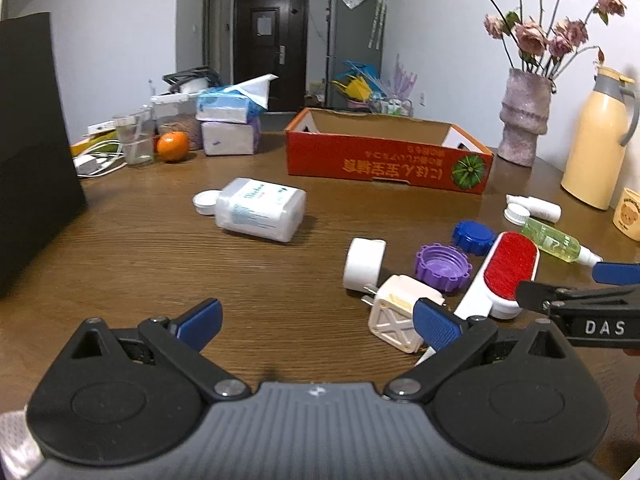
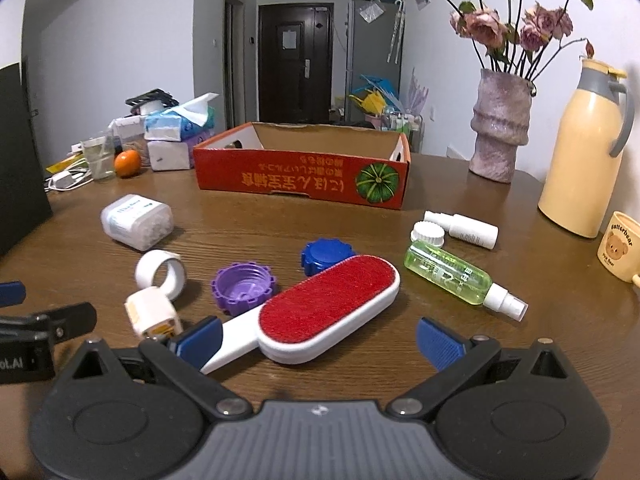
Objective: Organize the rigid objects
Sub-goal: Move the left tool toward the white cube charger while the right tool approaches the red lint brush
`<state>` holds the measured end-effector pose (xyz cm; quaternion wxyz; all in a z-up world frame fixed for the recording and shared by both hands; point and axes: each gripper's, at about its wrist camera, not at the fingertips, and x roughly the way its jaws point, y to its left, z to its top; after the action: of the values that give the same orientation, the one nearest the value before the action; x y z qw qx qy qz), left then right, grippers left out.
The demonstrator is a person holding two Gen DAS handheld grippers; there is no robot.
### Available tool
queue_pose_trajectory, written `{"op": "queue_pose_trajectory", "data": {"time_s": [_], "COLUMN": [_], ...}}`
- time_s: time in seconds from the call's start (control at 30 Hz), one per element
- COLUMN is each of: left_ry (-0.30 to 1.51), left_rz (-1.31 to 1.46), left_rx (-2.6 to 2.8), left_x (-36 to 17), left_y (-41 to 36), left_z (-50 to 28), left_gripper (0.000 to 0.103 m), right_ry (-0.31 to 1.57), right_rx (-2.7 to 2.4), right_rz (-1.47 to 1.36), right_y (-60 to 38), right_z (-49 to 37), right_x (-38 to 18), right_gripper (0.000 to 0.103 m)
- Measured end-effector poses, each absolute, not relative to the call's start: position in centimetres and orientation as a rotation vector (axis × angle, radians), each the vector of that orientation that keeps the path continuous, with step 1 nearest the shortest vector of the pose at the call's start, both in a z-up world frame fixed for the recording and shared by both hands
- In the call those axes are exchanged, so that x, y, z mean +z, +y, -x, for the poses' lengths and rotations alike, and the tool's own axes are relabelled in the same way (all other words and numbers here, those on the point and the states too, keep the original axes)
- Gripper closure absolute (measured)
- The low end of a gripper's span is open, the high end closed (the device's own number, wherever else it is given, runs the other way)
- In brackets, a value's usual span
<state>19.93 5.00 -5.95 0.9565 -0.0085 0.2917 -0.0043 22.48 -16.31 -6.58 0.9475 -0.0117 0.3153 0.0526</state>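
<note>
Both tongs are hovering low over the wooden bench [image 2: 240,224], each spread wide and gripping nothing; the right tongs [image 2: 318,342] are facing the lint brush [image 2: 328,312], which is lying just ahead of them, its white handle running toward their left finger, while the left tongs [image 1: 318,322] are waiting beside the white plug adapter [image 1: 394,316], which is sitting just past their right finger.

The red cardboard box [image 2: 304,180] is standing open farther ahead, apparently empty, so the sorting seems barely begun; the brush looks like the step in hand. To do it well, I would judge the right tongs should be straddling the brush across its narrow width, near the junction of head and handle, and closing on the hard white plastic edges rather than the red pile, which is plush and would be giving under pressure.

Beyond the brush, a purple ribbed cap [image 2: 244,288] is lying open side up, and a blue scalloped cap [image 2: 324,256] is almost touching the brush head; a clear green spray bottle [image 2: 452,276] is lying on its side to the right, smooth and likely to roll.
</note>
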Motion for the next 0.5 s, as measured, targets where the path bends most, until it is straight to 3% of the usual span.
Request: {"op": "queue_pose_trajectory", "data": {"time_s": [0.5], "left_ry": [0.651], "left_rz": [-0.033], "left_rx": [-0.108], "left_x": [-7.7], "left_y": [2.1], "left_z": [-23.4], "left_gripper": [0.0], "right_ry": [0.674], "right_rx": [0.092], "right_rz": [-0.037], "right_y": [-18.7], "right_z": [-25.6], "right_x": [-8.2], "right_gripper": [0.0]}}
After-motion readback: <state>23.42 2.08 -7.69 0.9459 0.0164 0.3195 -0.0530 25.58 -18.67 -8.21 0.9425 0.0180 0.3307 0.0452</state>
